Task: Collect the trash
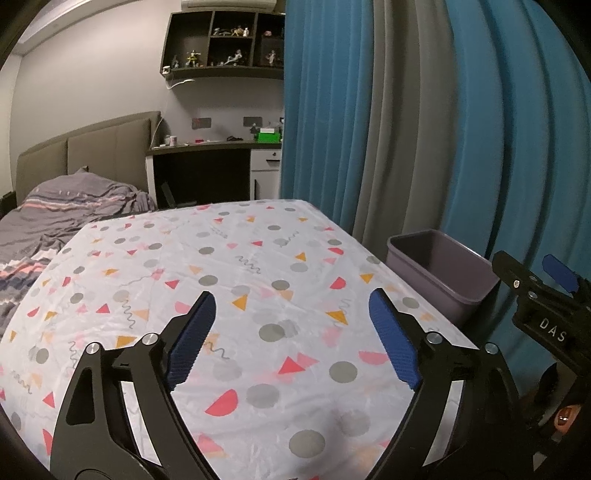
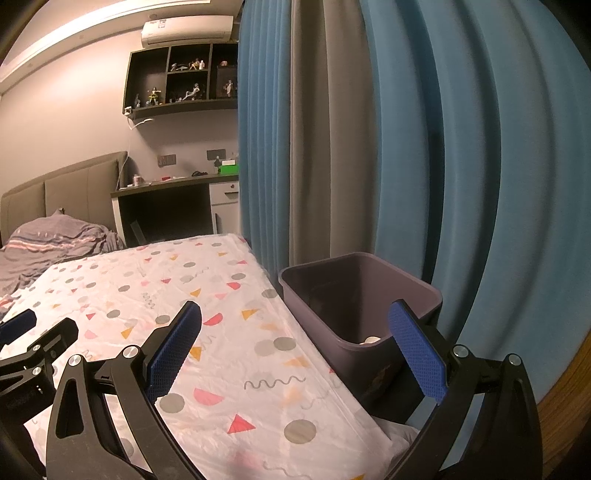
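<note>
Inside, purple bin [image 2: 354, 295] holds pale trash [image 2: 371, 339].

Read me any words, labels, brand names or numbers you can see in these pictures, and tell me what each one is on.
"DAS": white letters on the black body of the right gripper, seen at the right edge of the left wrist view.
Air conditioner: a small label at its top edge, too blurred to read.
Green box on the desk: no print that can be made out.
Bin: no label visible.
Nothing else readable.
</note>
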Tool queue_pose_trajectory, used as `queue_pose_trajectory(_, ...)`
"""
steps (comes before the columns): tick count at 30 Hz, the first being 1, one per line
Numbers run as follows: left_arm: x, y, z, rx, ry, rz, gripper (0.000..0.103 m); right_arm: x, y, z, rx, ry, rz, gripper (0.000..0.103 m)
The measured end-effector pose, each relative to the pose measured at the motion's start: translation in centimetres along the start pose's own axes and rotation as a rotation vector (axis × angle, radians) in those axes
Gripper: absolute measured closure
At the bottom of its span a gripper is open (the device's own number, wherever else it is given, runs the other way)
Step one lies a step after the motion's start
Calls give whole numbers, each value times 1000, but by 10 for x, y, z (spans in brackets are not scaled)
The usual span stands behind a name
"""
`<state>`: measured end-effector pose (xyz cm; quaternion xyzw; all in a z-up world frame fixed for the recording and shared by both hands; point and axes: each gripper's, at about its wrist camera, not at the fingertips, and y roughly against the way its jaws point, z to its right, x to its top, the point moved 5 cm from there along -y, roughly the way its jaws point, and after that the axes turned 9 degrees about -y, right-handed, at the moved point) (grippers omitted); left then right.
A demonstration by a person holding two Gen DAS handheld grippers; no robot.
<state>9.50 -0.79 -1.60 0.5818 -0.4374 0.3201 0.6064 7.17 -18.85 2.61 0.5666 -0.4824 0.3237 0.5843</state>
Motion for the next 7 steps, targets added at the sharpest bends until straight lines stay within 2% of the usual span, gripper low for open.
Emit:
queue_pose_trajectory(2,1,0,-2,4,7,3,10,1,1,0,2,-2,1,6)
queue_pose_trajectory(7,2,1,-4,8,19,1,6,3,1,-4,2,-10,3,6)
